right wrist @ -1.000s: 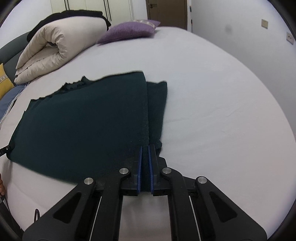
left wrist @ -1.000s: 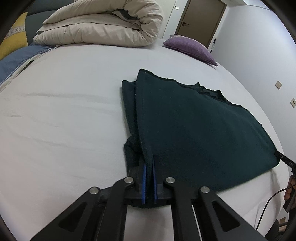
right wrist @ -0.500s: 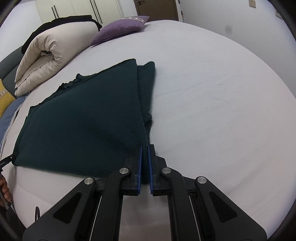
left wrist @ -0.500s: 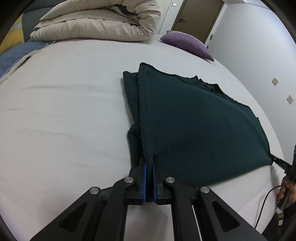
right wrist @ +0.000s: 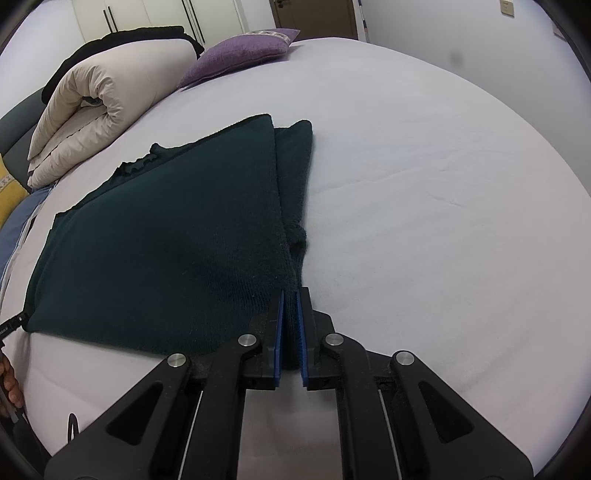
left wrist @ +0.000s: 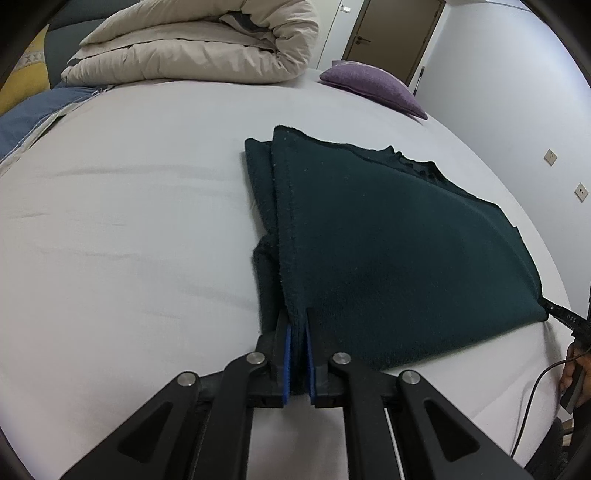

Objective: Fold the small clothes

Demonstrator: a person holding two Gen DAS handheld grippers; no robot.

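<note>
Dark green knit garment (left wrist: 388, 236) lies folded flat on the white bed sheet (left wrist: 129, 221), upper layer set back so a narrow strip of the lower layer shows along one side edge. In the left wrist view it fills the centre and spreads toward 3 o'clock; in the right wrist view (right wrist: 166, 229) it spreads from centre toward 9 o'clock.

Left gripper (left wrist: 298, 328): near corner of the garment sits between the blue pads; jaws are opening, cloth still in the narrow gap. Whether the pads still press cannot be told for certain, though the fabric edge touches both.

Right gripper (right wrist: 290, 306): same state at the opposite near corner, jaws opening with a fold of knit between the pads.

Right gripper's tip also seen in the left view at 3 o'clock, at the garment's corner, with a hand (left wrist: 576, 365) and a cable below it.

Surroundings: rolled beige duvet (left wrist: 199, 44) at 11 o'clock, purple cushion (left wrist: 373, 85) at 1 o'clock, well apart from the garment. Brown door (left wrist: 391, 33) beyond at 12–1 o'clock.
</note>
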